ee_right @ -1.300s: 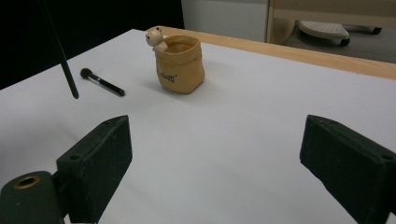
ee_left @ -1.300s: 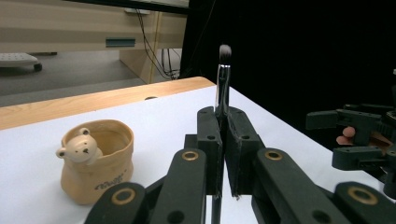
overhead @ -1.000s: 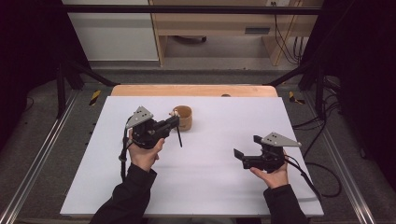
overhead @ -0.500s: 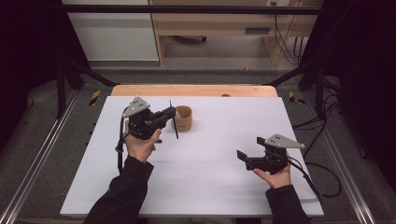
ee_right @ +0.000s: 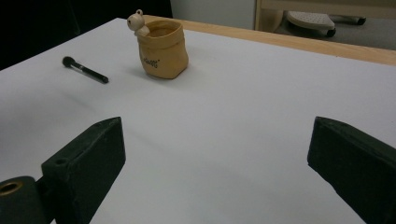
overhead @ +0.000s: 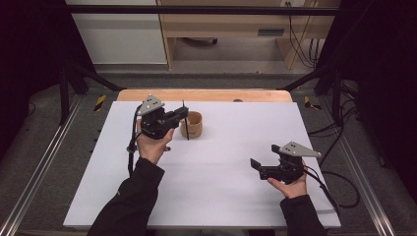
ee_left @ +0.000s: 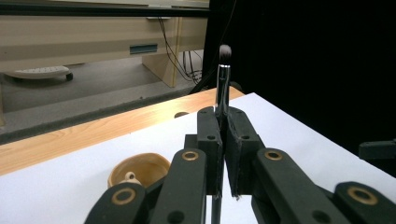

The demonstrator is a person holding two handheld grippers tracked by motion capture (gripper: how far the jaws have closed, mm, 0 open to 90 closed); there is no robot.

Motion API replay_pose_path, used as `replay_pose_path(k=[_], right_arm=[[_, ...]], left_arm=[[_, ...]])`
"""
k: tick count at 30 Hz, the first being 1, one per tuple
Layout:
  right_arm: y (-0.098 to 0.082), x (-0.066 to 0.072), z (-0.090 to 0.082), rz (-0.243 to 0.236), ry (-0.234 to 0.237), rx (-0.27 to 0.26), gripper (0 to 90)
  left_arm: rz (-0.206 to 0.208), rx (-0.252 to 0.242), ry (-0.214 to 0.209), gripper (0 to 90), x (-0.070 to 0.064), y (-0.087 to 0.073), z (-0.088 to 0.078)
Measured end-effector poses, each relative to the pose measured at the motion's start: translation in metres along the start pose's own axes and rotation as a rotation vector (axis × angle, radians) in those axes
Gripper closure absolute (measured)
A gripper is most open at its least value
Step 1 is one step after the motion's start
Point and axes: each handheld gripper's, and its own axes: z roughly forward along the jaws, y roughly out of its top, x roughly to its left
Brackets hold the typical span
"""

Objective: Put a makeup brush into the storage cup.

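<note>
Step in hand, as I judge it: carrying the brush to the pot, with the drop-in not yet done.

Left gripper (overhead: 183, 115): jaws pressed together on the makeup brush (overhead: 187, 132), pinching it partway along the handle. In the left gripper view the brush (ee_left: 223, 70) stands nearly upright, bristle head up above the pads, with the rest of the handle hanging out below them (good orientation for a handle-first entry).

Brush versus pot: in the high view the brush is off the table, just beside the left rim of the small tan pot (overhead: 195, 127). I cannot tell whether its lower tip already clears the rim. In the left gripper view the pot (ee_left: 137, 170) sits low and to the left of the jaws, mouth open, with a little figure at its lip, so the brush is not yet over the opening.

Right gripper (overhead: 258, 168): jaws spread wide, nothing between them, resting well apart from the pot on the near right of the white table (overhead: 221, 196).

Next move calls for: bring the handle tip over the pot's mouth, keep the brush upright, lower it past the rim while missing the figure, then release. The pot looks light, so a sideways knock could tip it.
</note>
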Motion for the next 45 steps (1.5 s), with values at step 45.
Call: replay_pose_path(k=[45], right_arm=[[0.002,-0.001,-0.002,0.000,-0.003,-0.009,4.4]], left_arm=[[0.018,0.043,0.117,84.9,0.026,0.016,0.061]])
